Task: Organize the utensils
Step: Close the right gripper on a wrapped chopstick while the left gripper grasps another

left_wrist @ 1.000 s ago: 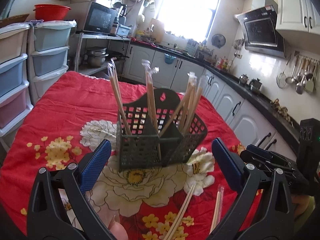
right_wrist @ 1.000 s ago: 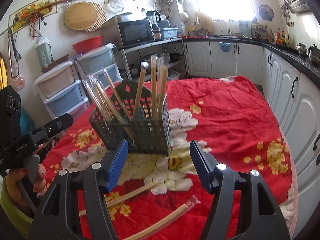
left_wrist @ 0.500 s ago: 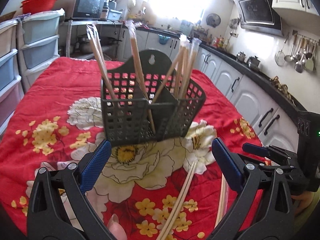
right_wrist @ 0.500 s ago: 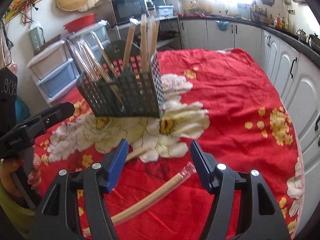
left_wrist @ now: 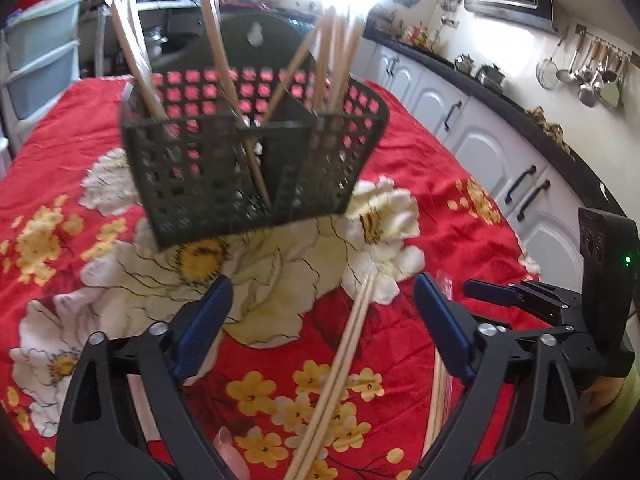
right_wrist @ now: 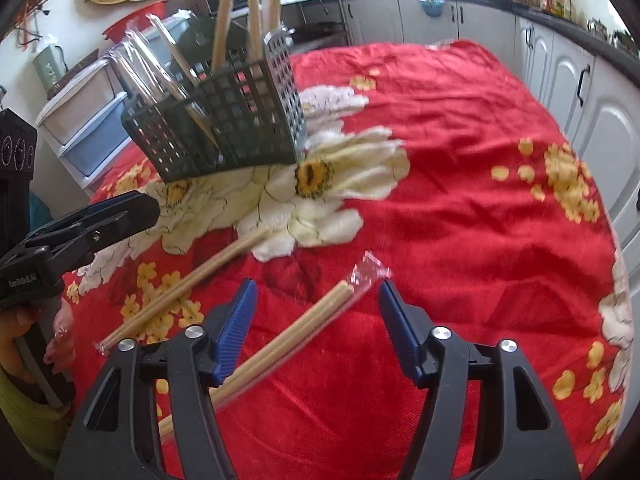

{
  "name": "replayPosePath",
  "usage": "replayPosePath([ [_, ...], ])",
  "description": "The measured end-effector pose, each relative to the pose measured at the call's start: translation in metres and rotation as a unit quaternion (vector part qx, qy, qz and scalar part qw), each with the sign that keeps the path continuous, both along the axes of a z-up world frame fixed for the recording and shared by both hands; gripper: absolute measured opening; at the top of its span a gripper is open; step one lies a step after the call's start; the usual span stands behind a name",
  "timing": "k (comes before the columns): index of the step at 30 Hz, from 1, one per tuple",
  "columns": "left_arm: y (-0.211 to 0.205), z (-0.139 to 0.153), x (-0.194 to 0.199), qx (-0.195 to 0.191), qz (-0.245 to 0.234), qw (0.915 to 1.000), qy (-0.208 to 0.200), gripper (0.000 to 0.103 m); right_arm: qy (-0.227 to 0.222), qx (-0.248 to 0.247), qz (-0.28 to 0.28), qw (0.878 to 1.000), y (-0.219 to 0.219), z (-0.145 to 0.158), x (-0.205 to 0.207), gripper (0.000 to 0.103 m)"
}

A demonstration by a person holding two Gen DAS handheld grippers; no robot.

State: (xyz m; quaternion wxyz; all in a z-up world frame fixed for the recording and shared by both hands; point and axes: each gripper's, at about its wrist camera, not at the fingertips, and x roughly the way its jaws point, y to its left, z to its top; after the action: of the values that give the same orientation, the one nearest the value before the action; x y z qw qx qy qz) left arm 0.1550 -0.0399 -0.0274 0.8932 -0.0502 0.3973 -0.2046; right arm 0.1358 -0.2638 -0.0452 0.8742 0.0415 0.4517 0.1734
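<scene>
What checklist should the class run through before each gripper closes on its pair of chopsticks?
1. Left gripper lined up: ok; the loose chopstick pair lies between its open fingers, which have just been closing.
2. Right gripper lined up: ok; the wrapped chopstick pair lies between its open fingers, also just closing.
3. Pads touching the pairs: not ok, not yet.
4. Grippers clear of each other: ok, apart, side by side.
5. Basket standing upright on the tablecloth: ok.
6. Room left in the basket compartments: cannot tell; the mesh and blur hide how full they are.
</scene>
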Motion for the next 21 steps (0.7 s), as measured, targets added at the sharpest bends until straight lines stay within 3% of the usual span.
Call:
replayPosePath([
  [4, -0.008, -0.012, 0.006, 0.002, -0.02, 0.9994, 0.027, 0.064, 0.037, 0.017, -0.002, 0.999, -0.001, -0.014, 0.005, 0.048],
  [8, -0.013, -0.025, 0.014, -0.029, -0.046, 0.996, 0.071, 0.051, 0.041, 0.028, -0.009, 0.999, -0.002, -0.016, 0.01, 0.039],
  [12, -0.022, -0.034, 0.02, -0.017, -0.058, 0.9944, 0.087, 0.038, 0.049, 0.045, -0.02, 0.998, -0.01, -0.019, 0.017, 0.024],
  [14, -0.028, -0.037, 0.023, -0.019, -0.068, 0.993, 0.094, 0.036, 0.052, 0.058, -0.026, 0.997, -0.014, -0.021, 0.02, 0.019],
  [18, -0.042, -0.038, 0.027, -0.002, -0.084, 0.9919, 0.095, 0.033, 0.055, 0.078, -0.032, 0.995, -0.02, -0.021, 0.024, 0.016],
  [21, -0.052, -0.041, 0.032, 0.022, -0.091, 0.9912, 0.094, 0.024, 0.056, 0.096, -0.038, 0.993, -0.026, -0.019, 0.026, 0.014],
])
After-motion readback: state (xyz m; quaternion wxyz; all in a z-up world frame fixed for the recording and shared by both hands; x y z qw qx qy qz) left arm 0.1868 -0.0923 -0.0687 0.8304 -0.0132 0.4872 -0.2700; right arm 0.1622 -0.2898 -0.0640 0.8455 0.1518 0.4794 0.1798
